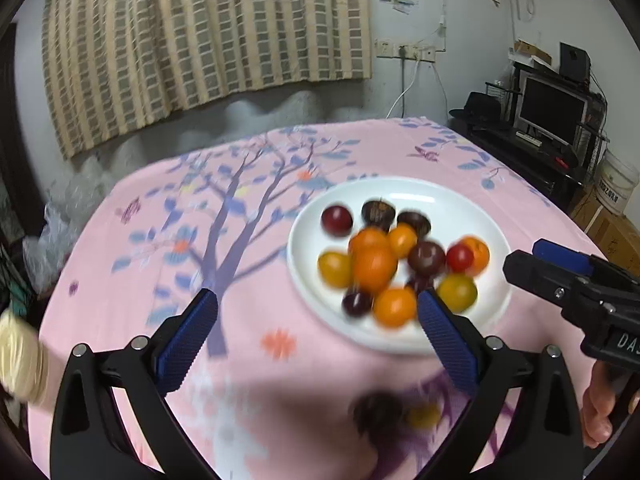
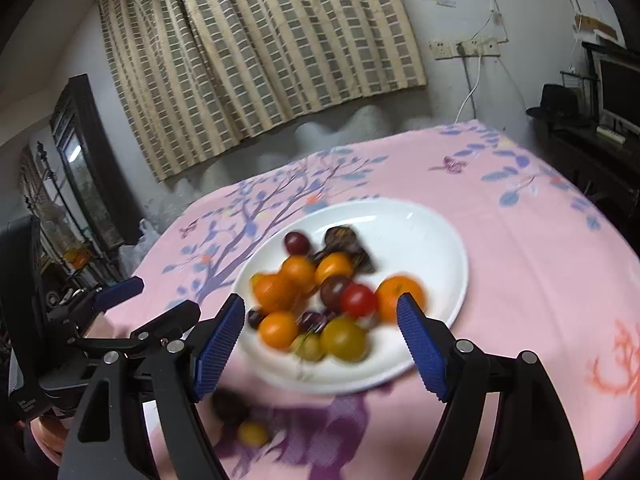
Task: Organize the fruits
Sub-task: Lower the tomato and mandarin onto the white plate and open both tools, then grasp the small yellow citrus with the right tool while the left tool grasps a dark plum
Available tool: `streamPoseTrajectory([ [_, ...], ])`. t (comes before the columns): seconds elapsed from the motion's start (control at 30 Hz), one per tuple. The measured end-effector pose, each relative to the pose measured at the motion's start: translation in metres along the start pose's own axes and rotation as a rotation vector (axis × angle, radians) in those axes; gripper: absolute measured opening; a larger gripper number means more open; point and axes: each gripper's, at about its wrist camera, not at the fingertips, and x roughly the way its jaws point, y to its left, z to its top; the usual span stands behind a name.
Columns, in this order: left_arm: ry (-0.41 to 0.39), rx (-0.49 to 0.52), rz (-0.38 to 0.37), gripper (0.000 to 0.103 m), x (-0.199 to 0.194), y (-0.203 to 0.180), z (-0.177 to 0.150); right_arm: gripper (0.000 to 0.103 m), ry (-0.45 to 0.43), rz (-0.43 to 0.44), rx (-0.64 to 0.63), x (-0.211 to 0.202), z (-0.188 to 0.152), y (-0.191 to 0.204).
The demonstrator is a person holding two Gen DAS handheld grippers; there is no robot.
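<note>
A white plate (image 1: pixel 472 216) (image 2: pixel 436 240) on the pink tablecloth holds several small fruits: orange, red, yellow and dark purple ones (image 1: pixel 372 264) (image 2: pixel 344 296). A dark fruit (image 1: pixel 376 412) (image 2: pixel 230 404) and a small yellow fruit (image 1: pixel 424 416) (image 2: pixel 253 433) lie on the cloth in front of the plate. My left gripper (image 1: pixel 318 316) is open and empty, above the cloth left of the plate's near edge. My right gripper (image 2: pixel 322 320) is open and empty, over the plate's near edge. The right gripper also shows in the left wrist view (image 1: pixel 560 276), the left gripper in the right wrist view (image 2: pixel 120 304).
The table wears a pink cloth with a tree print (image 1: pixel 224 216) (image 2: pixel 520 248). A curtain (image 1: pixel 200 40) hangs on the wall behind. A dark stand with a monitor (image 1: pixel 552 108) stands to the right. Plastic bags (image 1: pixel 52 232) lie at the table's left.
</note>
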Motion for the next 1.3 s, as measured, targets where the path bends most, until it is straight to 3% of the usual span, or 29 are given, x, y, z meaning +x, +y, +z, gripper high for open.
streamPoseTrajectory([
  [0.2, 0.054, -0.125, 0.012, 0.098, -0.015, 0.031, -0.047, 0.079, 0.086, 0.037, -0.031, -0.002, -0.036, 0.022],
  [0.37, 0.075, -0.131, 0.097, 0.098, -0.017, 0.047, -0.071, 0.079, 0.153, 0.045, -0.136, 0.004, -0.054, 0.042],
  [0.5, 0.083, -0.191, 0.089, 0.098, -0.019, 0.063, -0.073, 0.079, 0.214, -0.042, -0.291, 0.016, -0.071, 0.061],
  [0.6, 0.089, -0.215, 0.081, 0.098, -0.020, 0.068, -0.072, 0.069, 0.238, -0.060, -0.363, 0.024, -0.079, 0.069],
  [0.77, 0.086, -0.221, 0.075, 0.098, -0.020, 0.067, -0.071, 0.054, 0.280, -0.010, -0.378, 0.030, -0.083, 0.073],
  [1.0, 0.097, -0.219, 0.068, 0.098, -0.018, 0.066, -0.070, 0.046, 0.291, -0.006, -0.371, 0.039, -0.083, 0.073],
  [1.23, 0.102, -0.219, 0.065, 0.098, -0.017, 0.066, -0.070, 0.025, 0.314, 0.010, -0.352, 0.044, -0.081, 0.069],
  [1.3, 0.101, -0.214, 0.067, 0.098, -0.017, 0.065, -0.071, 0.025, 0.307, 0.023, -0.326, 0.040, -0.079, 0.066],
])
